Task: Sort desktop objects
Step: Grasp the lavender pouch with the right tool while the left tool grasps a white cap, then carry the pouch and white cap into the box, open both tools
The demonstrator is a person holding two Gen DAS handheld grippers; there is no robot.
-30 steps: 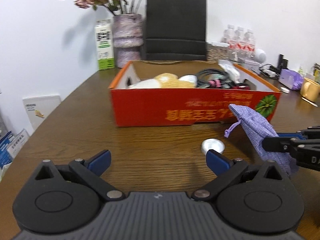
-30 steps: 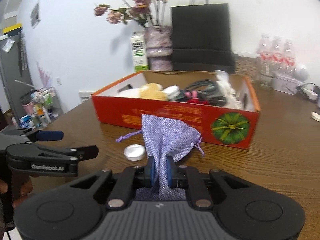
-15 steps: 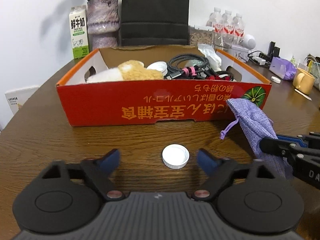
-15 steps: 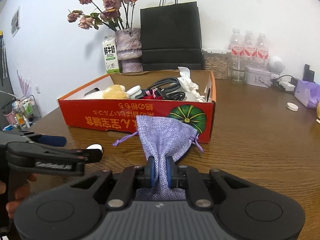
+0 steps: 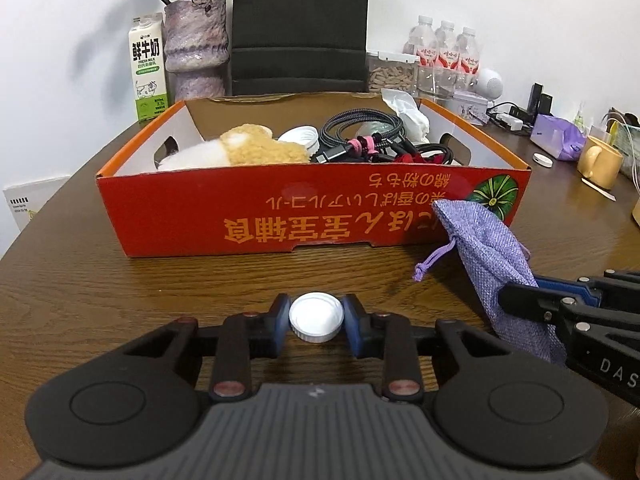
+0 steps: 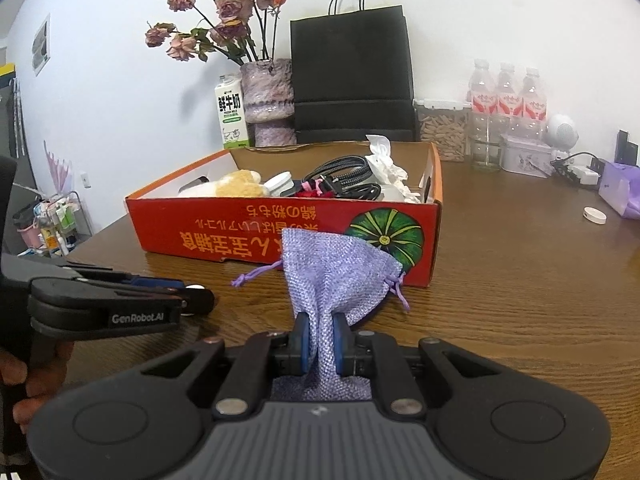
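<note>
White plastic cap (image 5: 316, 317), round w/ ribbed edge, sits flat on the wood desk (image 5: 120, 288) just in front of the red box (image 5: 240, 208). Left claw (image 5: 315, 322) is closing on it: blue pads sit at both sides of the cap, touching or v. nearly so; can't tell how firm the press is. In the right wrist view only a sliver of the cap (image 6: 195, 288) shows behind the left claw (image 6: 196, 300).

Lilac woven pouch (image 6: 336, 272), drawstring type, cords hanging loose each side. Right claw (image 6: 320, 344) is clamped tight on its lower part, fabric bunched between the pads; the pouch mouth stands up near the box's front wall, by the green pumpkin print. From the left wrist view the pouch (image 5: 488, 264) leans at right, w/ the right claw (image 5: 520, 300) seen side-on.

Box: open-top cardboard, red outside w/ orange upside-down lettering, handle cut-outs in the side walls. Inside: tan-and-white plush toy (image 5: 240, 152) at left, a white lid (image 5: 300, 136) behind it, coiled black cables (image 5: 360, 132) w/ pink ties in the middle, crumpled white tissue or plastic (image 5: 404, 114) at the back right.

Behind the box: milk carton (image 5: 147, 68), mottled vase (image 5: 196, 48) w/ dried roses, black paper bag (image 6: 352, 76), water bottles (image 6: 506, 96).

Hard to read: bottom of the pouch is hidden under the right claw's body; a hand (image 6: 24, 384) is cut off at the frame's left edge; items on the desk's far right are small and distorted.
</note>
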